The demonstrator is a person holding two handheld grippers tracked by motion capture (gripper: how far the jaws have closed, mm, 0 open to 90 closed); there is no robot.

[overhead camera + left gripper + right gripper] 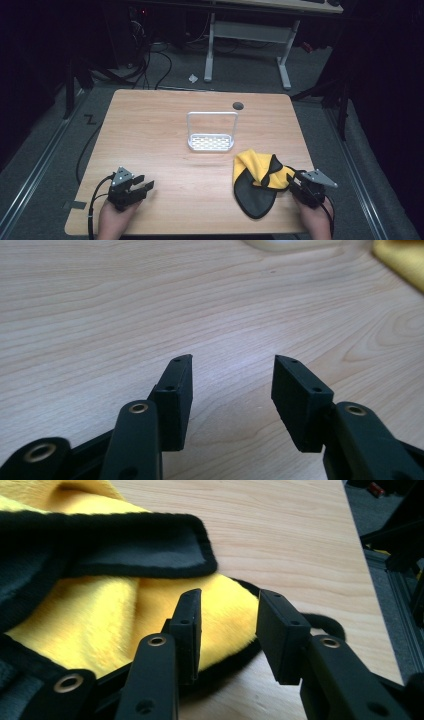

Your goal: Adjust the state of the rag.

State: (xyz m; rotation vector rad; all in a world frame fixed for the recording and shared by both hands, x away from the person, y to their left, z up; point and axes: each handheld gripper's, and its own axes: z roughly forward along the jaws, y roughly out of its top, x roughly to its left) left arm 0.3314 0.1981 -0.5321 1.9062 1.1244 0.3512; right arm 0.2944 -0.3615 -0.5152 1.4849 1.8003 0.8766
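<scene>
Right gripper (227, 630): near right edge of the table (165, 125), jaws parted, straddling the cloth's black-trimmed hem; no grip yet.
Left gripper (232, 390): near left, low over bare wood, jaws apart, nothing between them.
Cloth (257, 175): yellow with black lining, crumpled at the near right, just beside the right gripper; one flap folded over, lining up, in the right gripper view.
Step in hand: judged to be taking hold of the cloth's near edge with the right gripper.
Where to bite: on the hem (250, 652) itself, where the trim gives a firm ridge; not on the plush yellow middle, likely to slip or bunch.
Depth: ease forward until the hem sits well between the pads, then close; a tip-only pinch probably lets go on the lift.
Layers: aim for one layer; taking the folded flap too would keep the cloth bundled.
Height: keep the lower jaw skimming the wood, so the edge slides in rather than being pushed away.
Left's part: bring across to a second spot on the hem, well apart from the right's, so the cloth can spread.
Lift: slow and straight up, watching for the black lining dragging.
Rack (211, 132): white wire stand at mid-table, beyond the cloth and apart from it; likely the place for the cloth, so keep the path to it open.
Far side: dark hole (238, 106) in the tabletop past the rack; no concern.
</scene>
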